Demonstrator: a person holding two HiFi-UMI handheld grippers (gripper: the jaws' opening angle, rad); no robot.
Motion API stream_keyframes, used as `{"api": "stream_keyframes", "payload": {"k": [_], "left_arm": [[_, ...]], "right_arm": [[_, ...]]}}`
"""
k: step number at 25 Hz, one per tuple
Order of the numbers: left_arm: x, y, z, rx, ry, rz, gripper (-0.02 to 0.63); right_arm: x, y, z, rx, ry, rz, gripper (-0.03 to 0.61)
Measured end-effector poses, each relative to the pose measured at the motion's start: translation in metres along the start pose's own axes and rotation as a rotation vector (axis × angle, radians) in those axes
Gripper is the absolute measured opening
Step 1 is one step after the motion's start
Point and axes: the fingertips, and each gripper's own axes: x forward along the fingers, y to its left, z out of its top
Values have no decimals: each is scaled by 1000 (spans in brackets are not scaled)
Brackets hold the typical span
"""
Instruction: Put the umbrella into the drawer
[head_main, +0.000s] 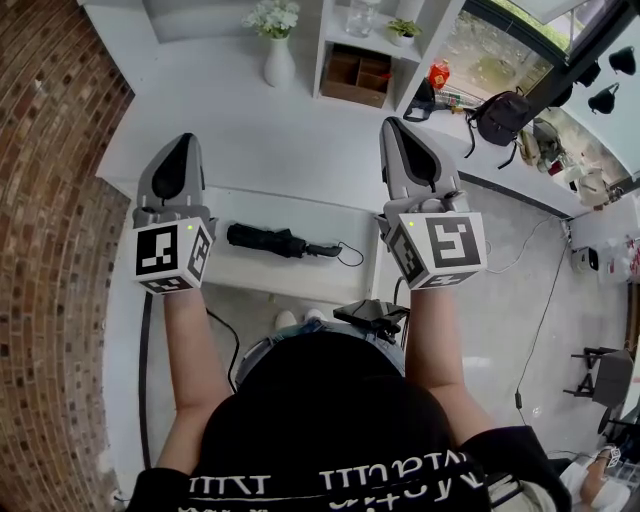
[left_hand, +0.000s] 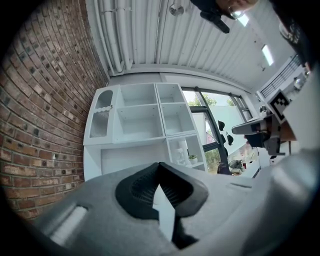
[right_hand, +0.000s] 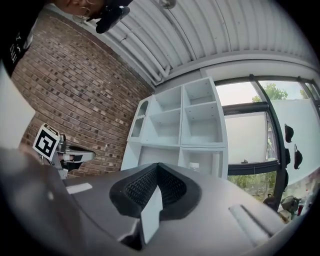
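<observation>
Left gripper (head_main: 182, 145): jaws closed, empty.
Right gripper (head_main: 398, 130): jaws closed, empty.
Umbrella (head_main: 265, 239): lying in open drawer (head_main: 300, 282).
Risk: loose strap (head_main: 350, 256) may snag when the drawer shuts.

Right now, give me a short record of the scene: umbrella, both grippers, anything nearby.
umbrella: black, folded, lying flat on a white surface
drawer: cannot tell whether that surface is one
left gripper: shut, empty, clear of the umbrella
right gripper: shut, empty, clear of the umbrella
nearby: vase with flowers, upright, beyond the umbrella
</observation>
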Motion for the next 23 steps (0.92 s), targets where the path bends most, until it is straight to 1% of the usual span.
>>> {"api": "stream_keyframes", "payload": {"k": [8,23], "left_arm": [[-5,2,8,8,-21,-7,-2],[-7,7,15,14,-41,1,-2]], "right_arm": [[-3,1,4,8,-4,-10,9],[-3,2,4,-17,16,-23,9]]}}
